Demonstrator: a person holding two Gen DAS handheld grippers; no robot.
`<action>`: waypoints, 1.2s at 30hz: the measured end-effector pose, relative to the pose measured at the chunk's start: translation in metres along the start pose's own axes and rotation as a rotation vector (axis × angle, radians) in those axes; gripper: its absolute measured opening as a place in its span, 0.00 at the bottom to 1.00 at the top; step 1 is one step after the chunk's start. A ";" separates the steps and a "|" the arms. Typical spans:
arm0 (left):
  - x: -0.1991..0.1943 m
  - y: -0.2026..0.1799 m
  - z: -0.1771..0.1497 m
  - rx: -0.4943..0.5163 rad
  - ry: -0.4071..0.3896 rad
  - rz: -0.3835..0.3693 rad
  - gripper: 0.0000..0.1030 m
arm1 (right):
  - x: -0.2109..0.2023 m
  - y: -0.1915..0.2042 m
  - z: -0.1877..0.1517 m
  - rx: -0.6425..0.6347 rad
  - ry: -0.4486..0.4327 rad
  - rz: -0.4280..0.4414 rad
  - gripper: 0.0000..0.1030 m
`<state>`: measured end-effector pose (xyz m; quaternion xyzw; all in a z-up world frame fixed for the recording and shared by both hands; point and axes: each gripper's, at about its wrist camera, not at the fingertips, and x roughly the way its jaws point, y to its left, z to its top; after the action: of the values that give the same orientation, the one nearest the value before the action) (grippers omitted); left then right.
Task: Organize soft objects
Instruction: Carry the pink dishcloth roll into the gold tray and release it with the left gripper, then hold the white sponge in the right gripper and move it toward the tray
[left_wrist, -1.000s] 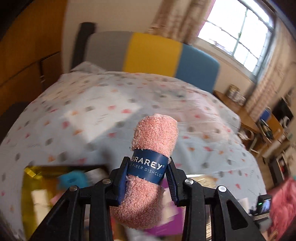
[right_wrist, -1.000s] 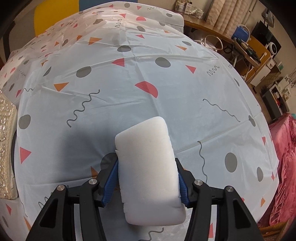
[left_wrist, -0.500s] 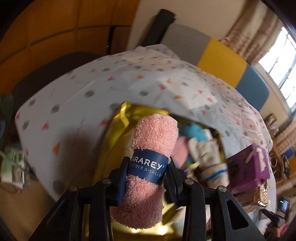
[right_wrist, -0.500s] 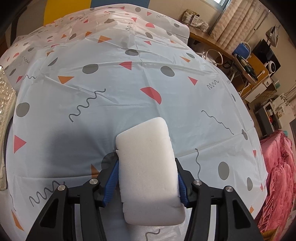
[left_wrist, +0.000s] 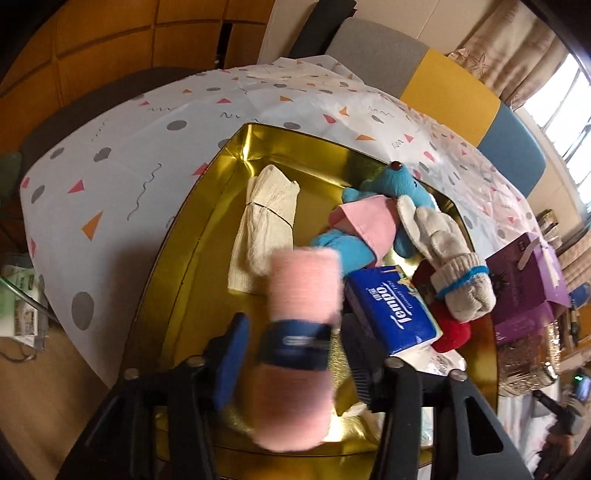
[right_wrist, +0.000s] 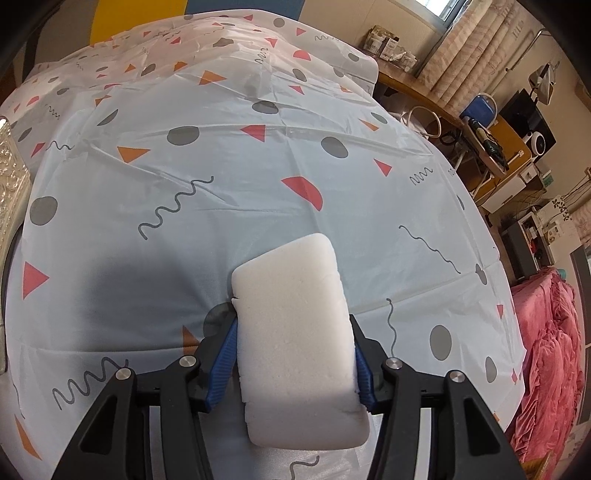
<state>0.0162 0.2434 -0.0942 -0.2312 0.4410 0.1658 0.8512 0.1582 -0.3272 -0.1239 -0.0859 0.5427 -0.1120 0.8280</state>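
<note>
The left gripper stands open around the blurred pink dishcloth roll above the gold tray; let it drop into bare tray near the front edge (clear of the tissue pack). The right gripper clamps the white sponge over the counter.

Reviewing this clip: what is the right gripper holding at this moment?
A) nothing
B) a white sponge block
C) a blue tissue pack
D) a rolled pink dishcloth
B: the right gripper has its blue pads pressed against both sides of a white sponge block above the patterned tablecloth.
</note>
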 end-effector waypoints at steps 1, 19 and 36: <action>-0.002 -0.003 -0.002 0.023 -0.015 0.021 0.54 | 0.000 0.000 0.000 0.001 0.000 0.001 0.53; -0.066 -0.060 -0.024 0.283 -0.233 0.063 0.67 | -0.001 0.001 0.001 0.000 -0.008 -0.008 0.51; -0.079 -0.099 -0.050 0.407 -0.238 0.035 0.68 | -0.003 0.004 0.005 0.027 -0.004 0.137 0.51</action>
<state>-0.0136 0.1273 -0.0302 -0.0260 0.3659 0.1145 0.9232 0.1622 -0.3226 -0.1202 -0.0378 0.5440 -0.0622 0.8359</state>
